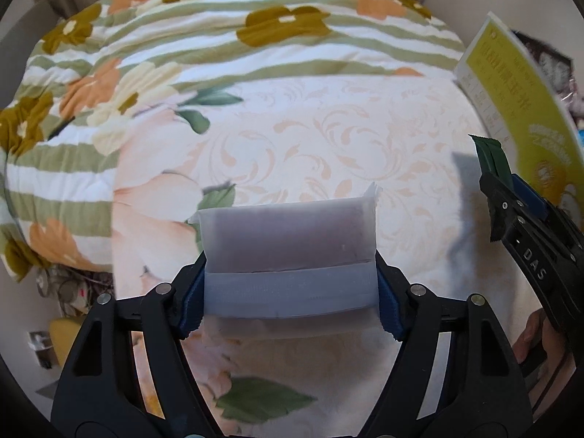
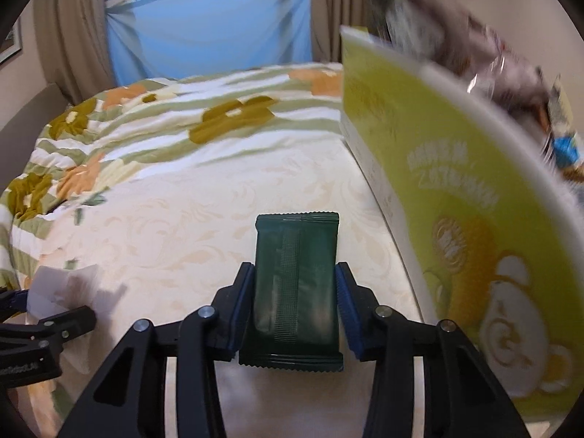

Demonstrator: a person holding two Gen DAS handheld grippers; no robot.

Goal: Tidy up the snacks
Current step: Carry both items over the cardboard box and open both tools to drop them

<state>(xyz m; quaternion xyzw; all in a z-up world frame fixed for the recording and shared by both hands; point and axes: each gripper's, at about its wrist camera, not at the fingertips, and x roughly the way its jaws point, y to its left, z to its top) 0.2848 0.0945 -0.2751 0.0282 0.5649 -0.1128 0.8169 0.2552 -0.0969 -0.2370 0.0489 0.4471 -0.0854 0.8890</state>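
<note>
Now both packets are gripped above the bed (image 1: 328, 138): left gripper (image 1: 290, 292) fingers clamped on the white packet (image 1: 288, 241), right gripper (image 2: 295, 310) fingers on the green packet (image 2: 297, 284). Neither is in the box (image 2: 456, 200) yet; judged early.

Your left gripper (image 1: 290, 292) has black plastic arms with triangular cut-outs, silver round screws at the joints, and blue ribbed pads (image 1: 191, 306) with saw-tooth ends. Your right gripper (image 2: 294, 310) looks the same; at 3 o'clock in the left view its side shows white letters "DAS"
</note>
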